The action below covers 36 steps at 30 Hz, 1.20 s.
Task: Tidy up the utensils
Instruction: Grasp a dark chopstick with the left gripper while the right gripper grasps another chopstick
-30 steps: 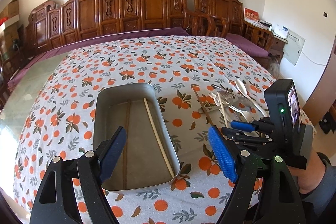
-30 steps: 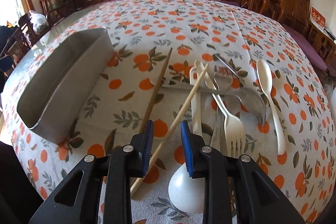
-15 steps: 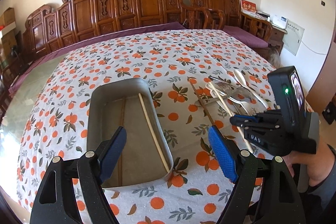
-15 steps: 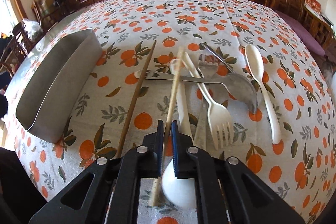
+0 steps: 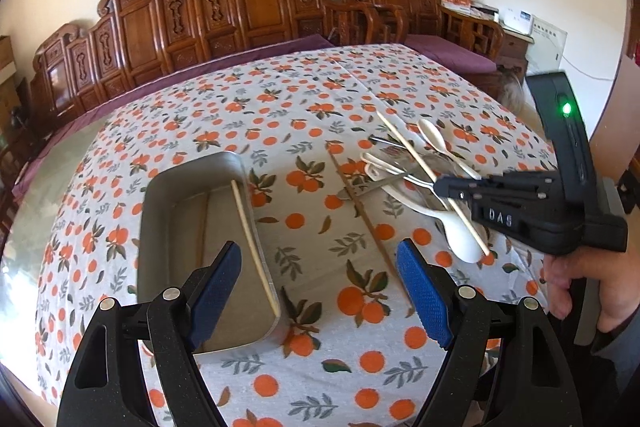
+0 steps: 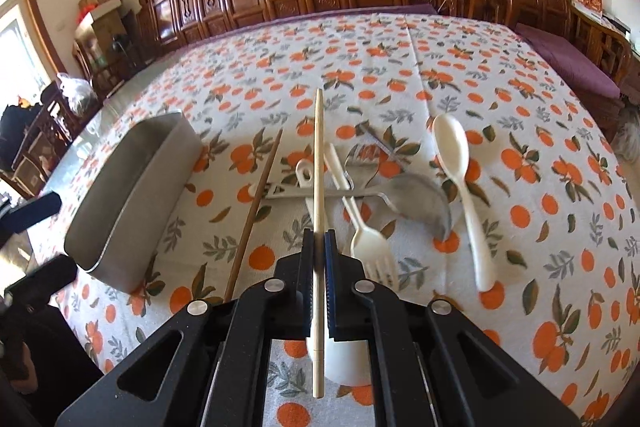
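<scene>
Right gripper (image 6: 319,247), its jaws just closed on the pale bamboo chopstick (image 6: 318,163), lifts it off the utensil pile at centre frame, presumably for the grey metal tray (image 6: 132,195) at left, while the left gripper (image 5: 320,291) hangs open, empty.

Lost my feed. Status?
Right gripper shut on pale chopstick, lifted off the pile. Left gripper open, empty, over tray. Path to tray clear.

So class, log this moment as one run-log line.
right gripper: shut on pale chopstick, lifted | left gripper: open, empty | tray: one pale chopstick inside | brown chopstick: on cloth
</scene>
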### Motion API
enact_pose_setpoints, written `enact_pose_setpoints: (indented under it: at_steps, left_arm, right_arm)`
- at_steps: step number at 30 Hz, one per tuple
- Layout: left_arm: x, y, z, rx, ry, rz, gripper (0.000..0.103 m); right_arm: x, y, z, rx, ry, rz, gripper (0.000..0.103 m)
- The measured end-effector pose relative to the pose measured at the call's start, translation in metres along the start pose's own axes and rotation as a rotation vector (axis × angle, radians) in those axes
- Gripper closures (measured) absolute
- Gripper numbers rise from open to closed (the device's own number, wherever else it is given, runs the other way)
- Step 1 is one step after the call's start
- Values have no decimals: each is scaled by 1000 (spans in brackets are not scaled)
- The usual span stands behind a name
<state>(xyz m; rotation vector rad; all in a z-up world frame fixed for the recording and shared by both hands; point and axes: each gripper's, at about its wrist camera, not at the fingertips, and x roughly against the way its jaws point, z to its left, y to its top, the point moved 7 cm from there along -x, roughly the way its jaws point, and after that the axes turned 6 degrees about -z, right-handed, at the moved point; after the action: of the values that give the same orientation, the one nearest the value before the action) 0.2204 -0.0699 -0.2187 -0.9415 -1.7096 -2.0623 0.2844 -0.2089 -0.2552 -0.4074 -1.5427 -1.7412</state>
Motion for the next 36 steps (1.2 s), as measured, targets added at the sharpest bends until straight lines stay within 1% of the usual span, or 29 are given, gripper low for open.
enact_pose_setpoints:
  at_steps: [2, 4, 7, 9, 13, 15, 20, 26, 28, 34, 36]
  left_arm:
    - [-3, 0, -4, -4, -7, 11, 31]
    - [-9, -1, -9, -6, -16, 30, 40]
    - [-19, 0, -17, -1, -31, 56, 49]
    - [-27, 1, -24, -1, -39, 71, 52]
    - [-42, 7, -43, -49, -36, 88, 62]
    - [-51, 10, -51, -69, -36, 95, 64]
    - [-70, 11, -60, -73, -40, 127, 69]
    - [-101, -1, -54, -25, -45, 192, 78]
    - [-111, -6, -50, 4, -54, 218, 83]
    - [-124, -12, -44, 37, -68, 243, 93]
    - [-127, -13, -43, 39, -68, 249, 93]
  right_arm:
    - [4, 4, -4, 2, 0, -16, 97]
    - [6, 6, -6, 11, -7, -26, 97]
    - [9, 8, -10, 14, -10, -35, 97]
    - [11, 9, -12, 11, -7, -40, 97]
    - [14, 11, -18, 2, -8, -49, 97]
    - [16, 12, -20, 0, -11, -54, 97]
    - [17, 13, -24, -9, -10, -60, 97]
    - [15, 13, -24, -8, -7, -56, 97]
    - [14, 13, -23, -7, -6, -54, 97]
    - [7, 14, -17, 10, -6, -43, 97]
    - [4, 13, -15, 17, -6, -38, 97]
